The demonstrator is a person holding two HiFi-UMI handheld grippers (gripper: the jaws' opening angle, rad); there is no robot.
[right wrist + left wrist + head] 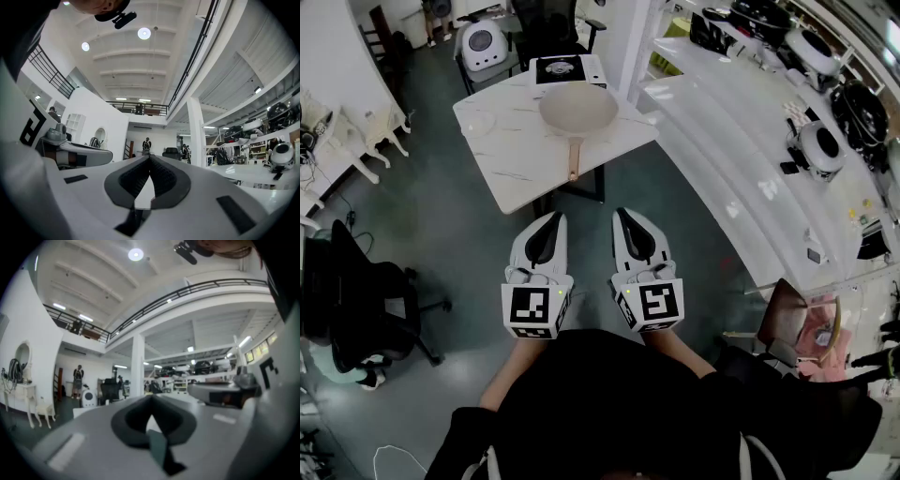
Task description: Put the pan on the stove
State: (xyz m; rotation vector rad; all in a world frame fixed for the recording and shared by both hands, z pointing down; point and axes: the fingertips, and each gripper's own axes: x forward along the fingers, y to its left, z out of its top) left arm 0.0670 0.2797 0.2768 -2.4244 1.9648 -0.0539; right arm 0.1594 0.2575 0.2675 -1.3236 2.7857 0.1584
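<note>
A beige pan (578,111) with a wooden handle (574,161) lies on the white marble table (511,155), its handle pointing toward me. Behind it at the table's far edge sits a portable stove (566,69) with a black top. My left gripper (560,217) and right gripper (620,215) hang side by side over the floor, short of the table's near edge, both shut and empty. In each gripper view the jaws (151,398) (150,158) meet at the tips and point up across the hall.
A long white counter (741,155) with appliances runs along the right. A black office chair (366,305) stands at the left, another chair (546,28) behind the table. White furniture (342,141) lines the left wall. A person stands far back.
</note>
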